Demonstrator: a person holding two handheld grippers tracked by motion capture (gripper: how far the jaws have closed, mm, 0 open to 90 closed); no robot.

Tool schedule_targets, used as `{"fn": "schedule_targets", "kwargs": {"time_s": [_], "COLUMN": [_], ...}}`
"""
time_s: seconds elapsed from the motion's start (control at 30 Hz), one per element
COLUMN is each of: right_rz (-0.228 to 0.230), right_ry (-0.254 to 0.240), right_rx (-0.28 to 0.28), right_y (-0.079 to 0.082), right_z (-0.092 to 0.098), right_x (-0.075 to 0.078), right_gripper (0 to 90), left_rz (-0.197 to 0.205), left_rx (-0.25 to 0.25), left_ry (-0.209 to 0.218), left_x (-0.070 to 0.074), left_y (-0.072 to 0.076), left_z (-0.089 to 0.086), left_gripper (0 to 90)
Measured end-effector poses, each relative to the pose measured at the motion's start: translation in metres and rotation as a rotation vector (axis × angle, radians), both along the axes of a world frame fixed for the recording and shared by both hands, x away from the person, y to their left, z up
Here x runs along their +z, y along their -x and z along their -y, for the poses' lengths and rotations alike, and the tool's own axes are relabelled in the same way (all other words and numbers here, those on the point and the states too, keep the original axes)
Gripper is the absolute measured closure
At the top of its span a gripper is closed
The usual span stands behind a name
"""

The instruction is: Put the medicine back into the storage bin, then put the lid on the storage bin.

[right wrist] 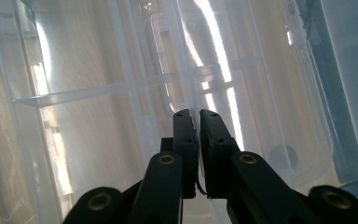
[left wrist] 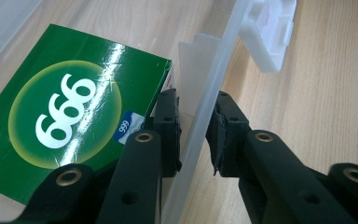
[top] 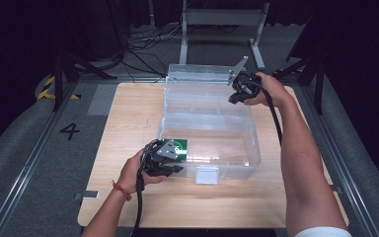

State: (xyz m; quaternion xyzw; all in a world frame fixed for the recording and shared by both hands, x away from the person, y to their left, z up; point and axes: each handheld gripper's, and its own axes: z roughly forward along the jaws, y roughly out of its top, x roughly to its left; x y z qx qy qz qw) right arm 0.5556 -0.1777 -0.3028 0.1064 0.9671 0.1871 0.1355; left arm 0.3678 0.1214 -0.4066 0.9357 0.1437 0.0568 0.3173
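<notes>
My left gripper (left wrist: 196, 135) clamps the front wall of the clear plastic box (top: 237, 165); inside, at its near left corner, lies a green carton (left wrist: 70, 116) printed "999". My right gripper (right wrist: 198, 140) pinches the tray (right wrist: 121, 88).

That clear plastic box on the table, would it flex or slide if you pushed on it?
The clear plastic box probably flexes: its front wall looks thin between the left gripper jaws. It likely slides easily, seeming light, holding just a green carton. The raised lid might tip it backward.
</notes>
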Motion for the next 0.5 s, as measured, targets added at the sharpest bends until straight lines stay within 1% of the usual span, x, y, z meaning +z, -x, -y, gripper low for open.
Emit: {"fn": "schedule_targets", "kwargs": {"time_s": [0.03,0.1,0.17,0.2,0.23,0.27,0.33,0.37,0.43,0.47,0.5], "right_rz": [0.0,0.013,0.013,0.005,0.006,-0.004,-0.009,-0.004,-0.007,-0.006,-0.005], "right_ry": [-0.006,-0.003,-0.002,0.0,0.001,-0.01,-0.029,-0.022,-0.024,-0.026,-0.029], "right_rx": [-0.003,0.011,0.016,0.027,0.02,0.026,0.021,0.018,0.022,0.026,0.029], "right_y": [0.0007,0.0013,0.0027,0.0031,0.004,0.0038,0.0039,0.0043,0.0046,0.005,0.0056], "right_z": [0.0,0.0006,0.0007,0.0004,-0.0004,-0.0001,0.0006,0.0002,-0.0002,-0.0005,-0.0003], "right_x": [-0.0003,-0.0002,0.0011,0.002,0.0026,0.0031,0.0041,0.0043,0.0043,0.0046,0.0052], "right_gripper": [86.4,86.9,87.3,87.4,87.6,87.8,87.8,87.9,88.0,88.2,88.4], "left_rz": [0.0,0.002,-0.004,0.0,-0.002,-0.001,-0.004,0.004,-0.002,0.001,0.0], "left_rx": [-0.001,-0.004,0.001,-0.002,0.0,0.002,-0.004,0.0,0.004,-0.001,0.005], "left_ry": [0.0,0.0,-0.001,0.004,0.004,0.002,0.004,0.005,0.003,0.006,0.011], "left_x": [0.0,0.0001,0.0001,-0.0002,-0.0002,0.0001,-0.0002,-0.0001,0.0,-0.0002,-0.0005], "left_y": [-0.0001,-0.0002,-0.0001,-0.0005,-0.0004,-0.0005,-0.0007,-0.0008,-0.0003,-0.0007,-0.0002], "left_z": [0.0001,-0.0001,-0.0001,0.0003,0.0003,0.0,0.0003,0.0001,0.0,-0.0001,0.0], "left_gripper": [75.2,75.3,75.3,75.3,75.2,75.2,75.2,75.2,75.1,75.2,75.1]}}
